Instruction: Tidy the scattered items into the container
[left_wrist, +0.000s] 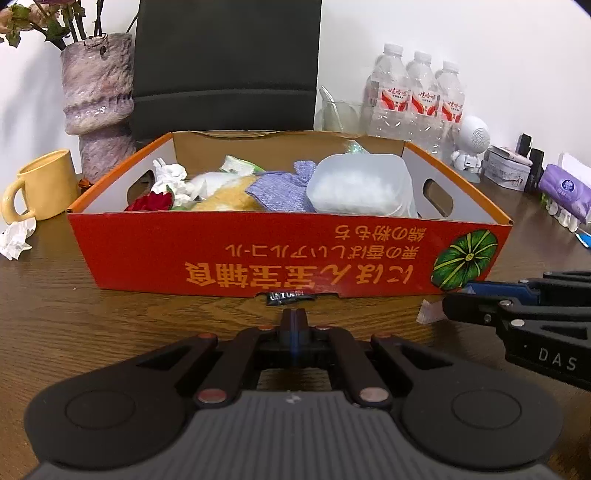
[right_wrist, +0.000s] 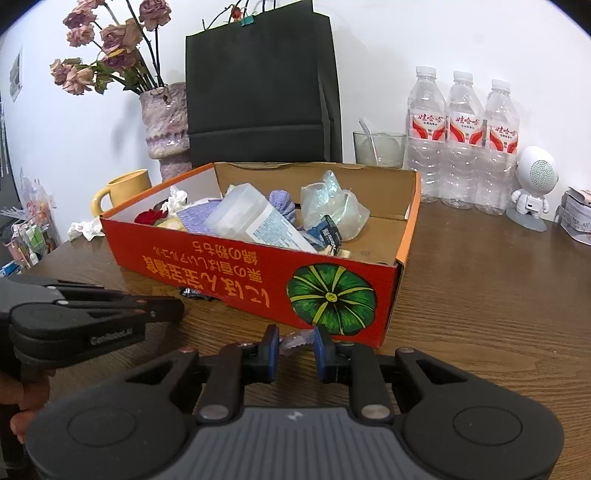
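A small pale wrapper with crinkled, serrated edges is lying on the wooden table, just beside the red box's near wall, sitting between the parted fingers of the right gripper; the left gripper is resting with fingers clenched, holding nothing

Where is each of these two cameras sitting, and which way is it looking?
Left wrist: rides the left gripper, low over the table, squarely facing the red box; its own fingers shut, the right gripper at the right edge.
Right wrist: rides the right gripper, facing the box's pumpkin corner; fingers open around a pale wrapper, the left gripper at left.
Shared: box, yellow mug, water bottles.
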